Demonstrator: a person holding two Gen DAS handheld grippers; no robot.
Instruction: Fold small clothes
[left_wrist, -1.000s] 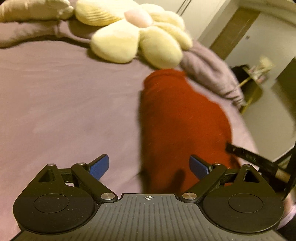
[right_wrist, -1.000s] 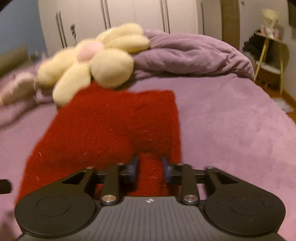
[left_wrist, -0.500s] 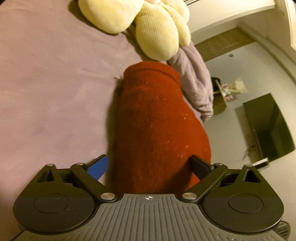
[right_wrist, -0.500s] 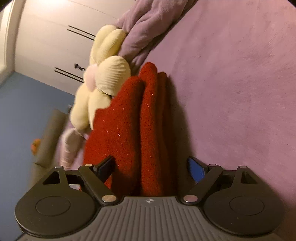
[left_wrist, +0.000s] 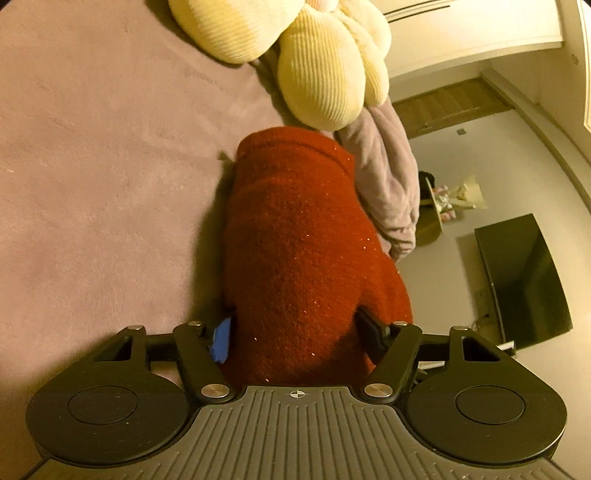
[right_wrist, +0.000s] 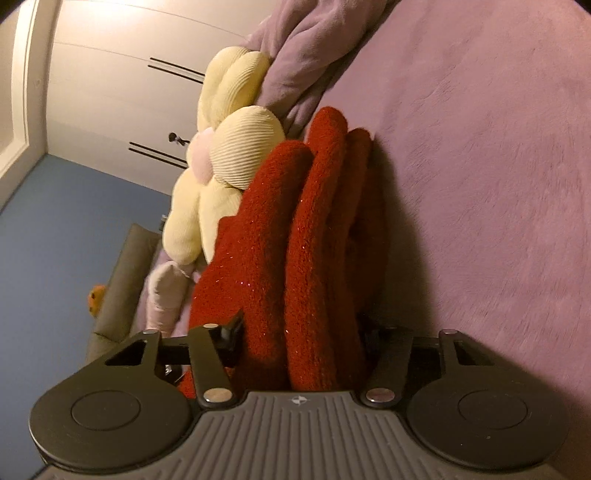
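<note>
Tools (left_wrist: 295, 338) closed (both) on garment (left_wrist: 295, 240).

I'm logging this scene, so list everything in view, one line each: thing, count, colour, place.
red knit garment: one, red, folded in layers on the bed, between both grippers' fingers
bed cover: one, mauve, under the garment
flower cushion: one, cream with pink centre, behind the garment
rumpled blanket: one, mauve, beside the cushion
wardrobe: one, white, behind the bed
television: one, black, by the wall
left gripper: one, black, has just been closing onto the garment
right gripper: one, black, has just been closing onto the garment's layers
</note>
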